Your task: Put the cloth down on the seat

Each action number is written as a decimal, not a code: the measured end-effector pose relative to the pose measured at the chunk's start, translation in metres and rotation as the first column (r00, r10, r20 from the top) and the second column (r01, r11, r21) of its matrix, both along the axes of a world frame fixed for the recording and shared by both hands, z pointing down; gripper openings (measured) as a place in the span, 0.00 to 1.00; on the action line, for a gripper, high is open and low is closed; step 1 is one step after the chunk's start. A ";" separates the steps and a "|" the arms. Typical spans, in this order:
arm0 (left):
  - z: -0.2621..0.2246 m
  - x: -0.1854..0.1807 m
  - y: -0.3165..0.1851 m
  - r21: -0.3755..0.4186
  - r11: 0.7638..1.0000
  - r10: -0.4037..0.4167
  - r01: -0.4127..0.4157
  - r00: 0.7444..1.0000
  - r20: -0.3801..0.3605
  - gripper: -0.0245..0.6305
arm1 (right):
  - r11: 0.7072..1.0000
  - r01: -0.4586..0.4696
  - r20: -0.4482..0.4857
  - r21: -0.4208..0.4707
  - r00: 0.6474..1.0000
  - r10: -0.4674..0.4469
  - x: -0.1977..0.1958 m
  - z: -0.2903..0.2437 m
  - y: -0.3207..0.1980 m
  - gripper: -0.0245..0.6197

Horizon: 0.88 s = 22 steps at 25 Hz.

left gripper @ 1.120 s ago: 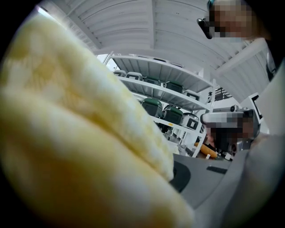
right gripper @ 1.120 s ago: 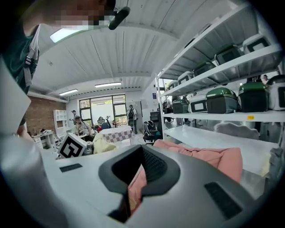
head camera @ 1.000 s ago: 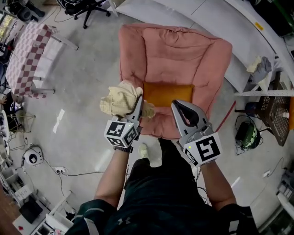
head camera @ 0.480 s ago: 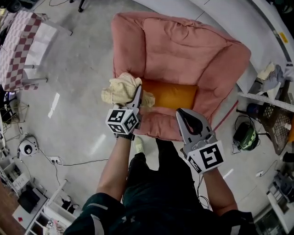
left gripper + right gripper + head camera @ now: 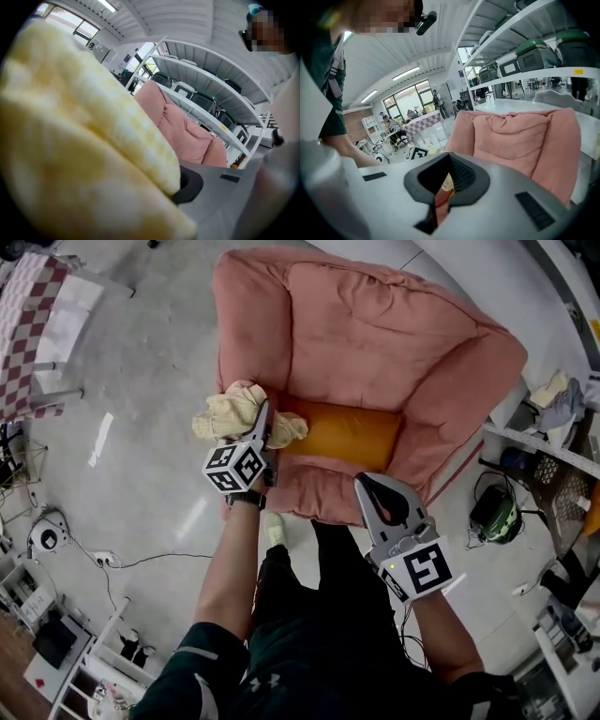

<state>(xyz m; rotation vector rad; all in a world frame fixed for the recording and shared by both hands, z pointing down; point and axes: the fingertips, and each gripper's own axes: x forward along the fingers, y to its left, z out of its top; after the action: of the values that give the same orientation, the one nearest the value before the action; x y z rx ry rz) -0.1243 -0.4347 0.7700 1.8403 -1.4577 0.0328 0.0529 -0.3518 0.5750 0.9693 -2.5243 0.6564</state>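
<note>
Two grippers showing: fingers of the left gripper [image 5: 265, 423] are opening with the yellow cloth [image 5: 230, 413] between them beside the orange seat [image 5: 347, 434], while those of the right gripper [image 5: 375, 488] are resting together.

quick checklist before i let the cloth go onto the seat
1. Cloth in the left gripper: ok. It sits between the jaws, which are opening.
2. Cloth above the seat: not ok. Most of it hangs over the side of the armchair, and only one end reaches the orange seat.
3. Seat free: ok. Nothing lies on it.
4. Right gripper out of the way: ok. Its jaws are together and empty, by the chair's front edge and apart from the cloth.
5. Cloth already resting on the chair: cannot tell.
</note>
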 end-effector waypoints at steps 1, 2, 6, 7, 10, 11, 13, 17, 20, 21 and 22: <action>0.006 -0.003 0.003 -0.016 1.000 -0.002 0.002 1.000 0.008 0.18 | 1.000 0.001 0.003 -0.005 1.000 -0.001 -0.001 0.002 0.000 0.04; 0.011 -0.006 0.006 -0.030 1.000 -0.005 0.006 1.000 0.016 0.20 | 1.000 0.002 0.006 -0.009 1.000 -0.002 -0.002 0.004 0.000 0.04; 0.024 -0.016 0.026 -0.103 0.995 -0.010 0.016 0.998 0.060 0.29 | 1.000 0.010 0.025 -0.013 1.000 -0.010 -0.008 0.007 0.002 0.04; 0.026 -0.018 0.031 -0.123 0.992 -0.010 0.019 0.998 0.068 0.32 | 1.000 0.012 0.028 -0.012 1.000 -0.012 -0.010 0.005 0.003 0.04; 0.030 -0.025 0.048 -0.178 0.984 -0.014 0.028 0.997 0.080 0.44 | 1.000 0.025 0.036 -0.014 0.999 -0.025 -0.016 -0.001 0.008 0.04; 0.032 -0.027 0.054 -0.195 0.980 -0.017 0.032 0.997 0.078 0.47 | 0.999 0.031 0.038 -0.014 0.999 -0.030 -0.018 -0.003 0.011 0.04; 0.037 -0.032 0.066 -0.232 0.972 -0.037 0.047 0.998 0.049 0.51 | 0.999 0.040 0.043 -0.012 0.998 -0.040 -0.023 -0.005 0.016 0.04; 0.043 -0.047 0.098 -0.298 0.950 -0.105 0.097 0.994 -0.011 0.59 | 0.999 0.050 0.051 -0.007 0.997 -0.050 -0.030 -0.011 0.027 0.04; 0.046 -0.053 0.123 -0.328 0.940 -0.099 0.093 0.995 0.000 0.60 | 0.998 0.061 0.052 -0.001 0.997 -0.061 -0.035 -0.017 0.037 0.04; 0.048 -0.055 0.130 -0.340 0.936 -0.101 0.095 0.995 0.001 0.60 | 0.998 0.065 0.051 0.001 0.997 -0.065 -0.037 -0.018 0.039 0.04; 0.050 -0.056 0.137 -0.353 0.931 -0.104 0.098 0.995 0.002 0.60 | 0.998 0.067 0.051 0.002 0.996 -0.067 -0.038 -0.019 0.042 0.04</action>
<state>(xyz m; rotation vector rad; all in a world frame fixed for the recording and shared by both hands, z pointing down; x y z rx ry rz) -0.1805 -0.2980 0.8199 1.4700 -1.4279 0.2144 0.0148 -0.3095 0.5559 0.8740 -2.5893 0.6693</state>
